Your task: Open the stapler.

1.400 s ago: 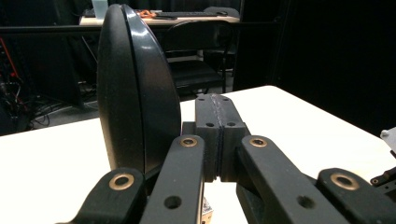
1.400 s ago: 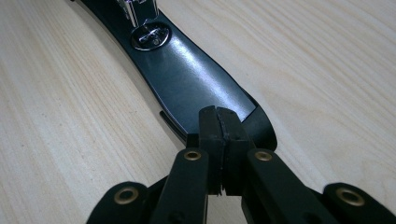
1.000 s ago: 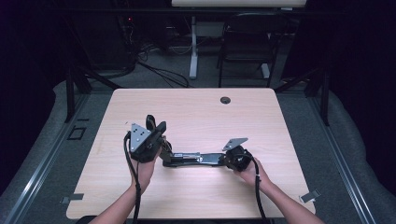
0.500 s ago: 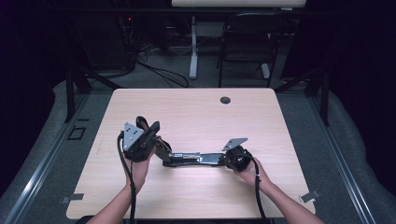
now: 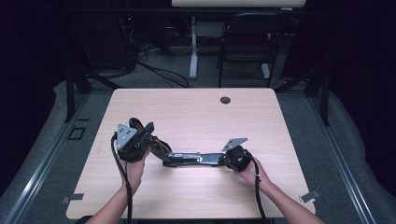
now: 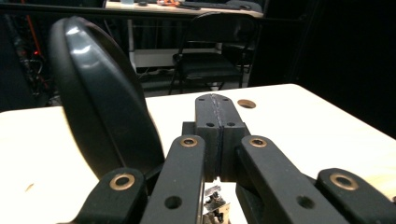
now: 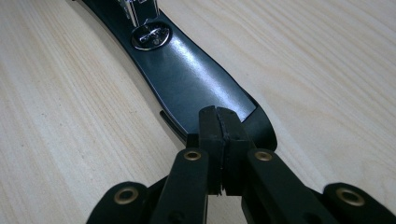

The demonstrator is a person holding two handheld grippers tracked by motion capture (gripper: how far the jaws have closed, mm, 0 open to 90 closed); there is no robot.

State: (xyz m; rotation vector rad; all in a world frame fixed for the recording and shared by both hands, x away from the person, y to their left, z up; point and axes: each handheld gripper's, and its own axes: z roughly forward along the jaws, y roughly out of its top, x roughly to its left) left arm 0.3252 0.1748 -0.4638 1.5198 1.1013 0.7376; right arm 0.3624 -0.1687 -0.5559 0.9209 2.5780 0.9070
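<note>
High view is showing a black belt (image 5: 189, 157) lying across the near half of the wooden table (image 5: 196, 107), and I am working on it with a gripper in each hand. Its strap is stretching flat from the middle toward my right, with a metal fitting at mid-length; its other end is curving up off the wood as a loop beside my left gripper (image 5: 148, 132). My right gripper (image 5: 223, 158) is lying low on the table, pointing left along the strap. In the right gripper view its two jaws are pressing together at the strap's rounded end (image 7: 187, 88); whether they are pinching the leather I cannot tell. In the left gripper view my left jaws are meeting flat, pad against pad, with nothing between them, while the glossy loop (image 6: 100, 102) is arching up just to their left. My left hand (image 5: 133, 170) is sitting under its gripper. A round cable hole (image 5: 225, 100) is showing near the table's far edge.
</note>
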